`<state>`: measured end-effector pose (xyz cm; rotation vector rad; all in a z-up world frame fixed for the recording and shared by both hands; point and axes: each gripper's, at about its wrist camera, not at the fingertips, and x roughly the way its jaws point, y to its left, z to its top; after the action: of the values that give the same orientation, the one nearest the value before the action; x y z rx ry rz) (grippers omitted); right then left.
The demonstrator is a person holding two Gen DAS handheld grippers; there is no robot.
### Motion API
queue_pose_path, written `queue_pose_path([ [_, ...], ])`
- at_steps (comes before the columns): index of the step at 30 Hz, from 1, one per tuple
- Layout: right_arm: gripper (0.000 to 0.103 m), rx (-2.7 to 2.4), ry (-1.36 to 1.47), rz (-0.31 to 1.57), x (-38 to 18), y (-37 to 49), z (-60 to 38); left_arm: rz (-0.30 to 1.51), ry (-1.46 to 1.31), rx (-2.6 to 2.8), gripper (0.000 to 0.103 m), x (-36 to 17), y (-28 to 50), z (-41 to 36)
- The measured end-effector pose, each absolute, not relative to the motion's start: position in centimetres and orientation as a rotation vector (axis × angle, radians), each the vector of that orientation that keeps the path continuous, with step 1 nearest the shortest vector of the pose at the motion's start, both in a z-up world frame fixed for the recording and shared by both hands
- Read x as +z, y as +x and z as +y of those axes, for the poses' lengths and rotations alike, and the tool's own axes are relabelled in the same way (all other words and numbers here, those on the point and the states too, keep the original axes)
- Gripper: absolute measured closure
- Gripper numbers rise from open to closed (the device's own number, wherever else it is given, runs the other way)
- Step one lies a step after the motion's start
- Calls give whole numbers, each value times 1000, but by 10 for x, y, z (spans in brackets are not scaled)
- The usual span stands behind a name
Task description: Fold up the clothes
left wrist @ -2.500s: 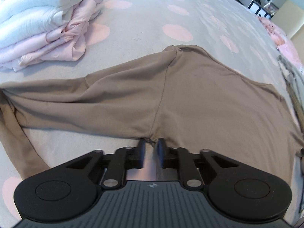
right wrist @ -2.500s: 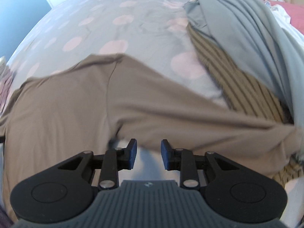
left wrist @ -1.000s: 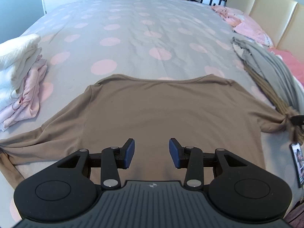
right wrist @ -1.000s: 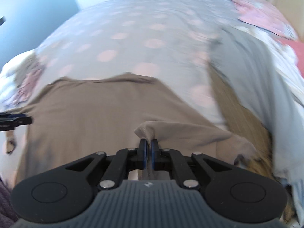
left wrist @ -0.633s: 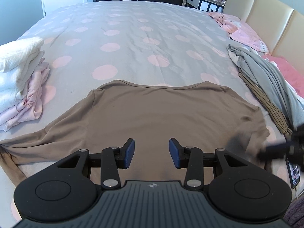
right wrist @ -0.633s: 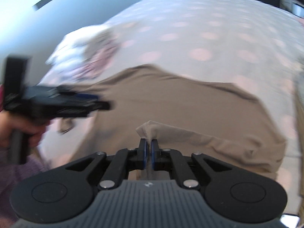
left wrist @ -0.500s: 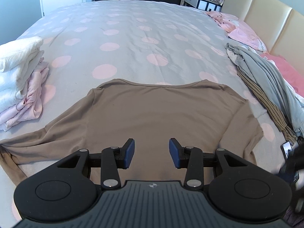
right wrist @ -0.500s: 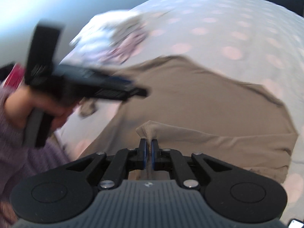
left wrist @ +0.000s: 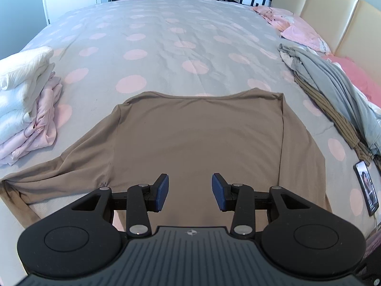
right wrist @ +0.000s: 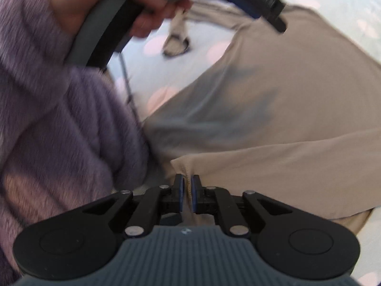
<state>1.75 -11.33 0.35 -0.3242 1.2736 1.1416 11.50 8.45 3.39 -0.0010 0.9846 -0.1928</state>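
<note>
A tan long-sleeved shirt (left wrist: pixel 200 133) lies flat on the grey bed cover with pink dots (left wrist: pixel 166 35). Its left sleeve (left wrist: pixel 59 166) stretches out to the left edge. Its right sleeve is folded in over the body. My left gripper (left wrist: pixel 190 190) is open and empty, held above the shirt's lower hem. My right gripper (right wrist: pixel 187 186) is shut on the cuff of the right sleeve (right wrist: pixel 273 157), low over the shirt (right wrist: pixel 285 76). The hand holding the left gripper shows at the top of the right wrist view (right wrist: pixel 133 4), blurred.
A stack of folded white and pink clothes (left wrist: pixel 26 104) sits at the left. A heap of grey and striped clothes (left wrist: pixel 333 100) lies at the right, with pink pillows (left wrist: pixel 302 33) behind. A phone (left wrist: pixel 366 188) lies at the right bed edge. A purple fleece arm (right wrist: pixel 59 119) fills the right wrist view's left.
My right gripper has carried the right sleeve across the shirt toward the lower left, folding it over the body. My left gripper has stayed open and risen slightly.
</note>
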Motion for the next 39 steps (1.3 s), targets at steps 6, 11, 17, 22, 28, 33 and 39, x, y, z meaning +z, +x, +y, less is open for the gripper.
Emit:
queue_pose_path([
  [6,70,1156,-309,1293,-4,1,-131,1036,42,-232,64,22,102,80],
  [11,70,1064,-275,1310,-14,1,-162,1098,78,-352,64,6,76,67],
  [17,70,955,-195,1337,-41,0,-188,1184,95,-524,64,-21,35,56],
  [22,70,903,-55,1338,-61,-4,-200,1216,106,-619,64,-35,10,49],
  [28,70,823,108,1333,-84,-3,-190,1206,158,-684,67,-34,-5,39],
  [33,89,778,135,1345,-93,-4,-182,1203,184,-725,90,-37,-11,30],
  [39,101,783,199,1305,-74,-4,-193,1155,183,-762,102,-21,-18,30],
])
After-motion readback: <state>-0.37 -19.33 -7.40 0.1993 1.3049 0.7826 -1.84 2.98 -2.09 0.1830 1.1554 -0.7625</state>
